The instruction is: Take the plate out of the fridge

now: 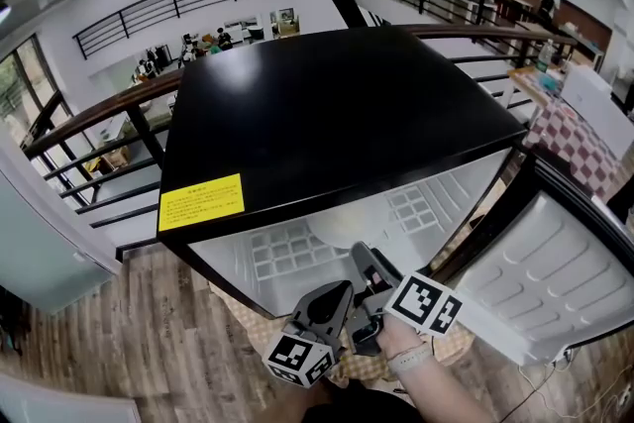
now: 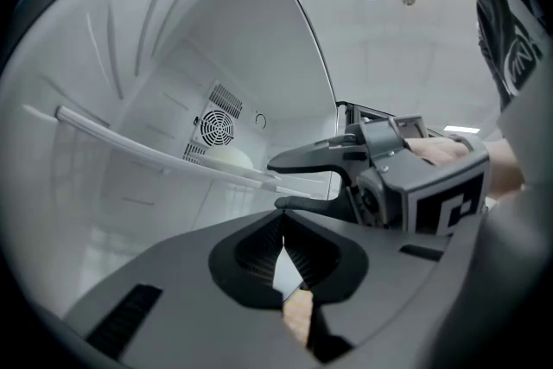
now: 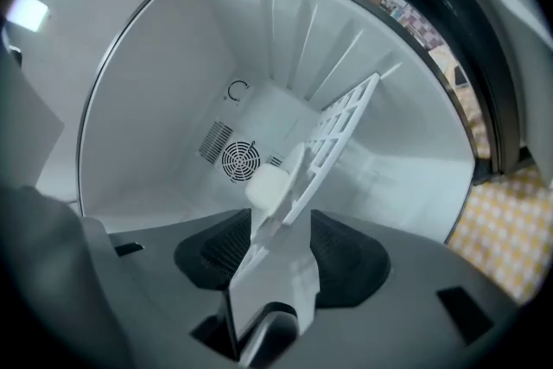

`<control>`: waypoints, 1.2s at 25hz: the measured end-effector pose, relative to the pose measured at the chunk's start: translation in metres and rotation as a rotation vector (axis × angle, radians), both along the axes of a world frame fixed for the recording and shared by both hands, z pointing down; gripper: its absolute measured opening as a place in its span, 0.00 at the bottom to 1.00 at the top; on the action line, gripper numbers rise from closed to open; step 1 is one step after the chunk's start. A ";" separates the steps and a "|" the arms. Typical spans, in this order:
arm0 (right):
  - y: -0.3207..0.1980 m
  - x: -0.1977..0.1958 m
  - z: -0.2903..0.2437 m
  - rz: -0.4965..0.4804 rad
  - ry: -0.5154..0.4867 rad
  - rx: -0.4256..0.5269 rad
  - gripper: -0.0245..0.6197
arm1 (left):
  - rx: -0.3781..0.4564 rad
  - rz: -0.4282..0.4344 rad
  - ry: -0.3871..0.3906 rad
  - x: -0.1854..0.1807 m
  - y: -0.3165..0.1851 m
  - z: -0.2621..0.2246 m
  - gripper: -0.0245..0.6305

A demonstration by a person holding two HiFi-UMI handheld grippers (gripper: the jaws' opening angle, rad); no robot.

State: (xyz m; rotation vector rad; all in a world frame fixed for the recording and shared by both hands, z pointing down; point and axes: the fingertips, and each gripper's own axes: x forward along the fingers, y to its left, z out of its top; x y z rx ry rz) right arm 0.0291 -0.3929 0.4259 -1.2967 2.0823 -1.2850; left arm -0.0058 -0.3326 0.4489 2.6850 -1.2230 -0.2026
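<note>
The fridge [image 1: 327,114] door [image 1: 560,277] stands open and the right gripper [image 3: 278,259] is clamped on the near edge of the white grid plate [image 3: 337,130]. The plate sits inside the cabinet, so I'd say the whole pull-out is left to do. The left gripper [image 2: 285,268] hangs just beside, jaws together on nothing. In the right gripper view the plate shows edge-on, its long axis running from lower centre to upper right, into the fridge.
</note>
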 end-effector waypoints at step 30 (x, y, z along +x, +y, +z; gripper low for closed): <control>0.000 -0.001 0.007 0.057 -0.116 -0.198 0.22 | -0.019 0.007 0.016 -0.004 0.010 0.006 0.05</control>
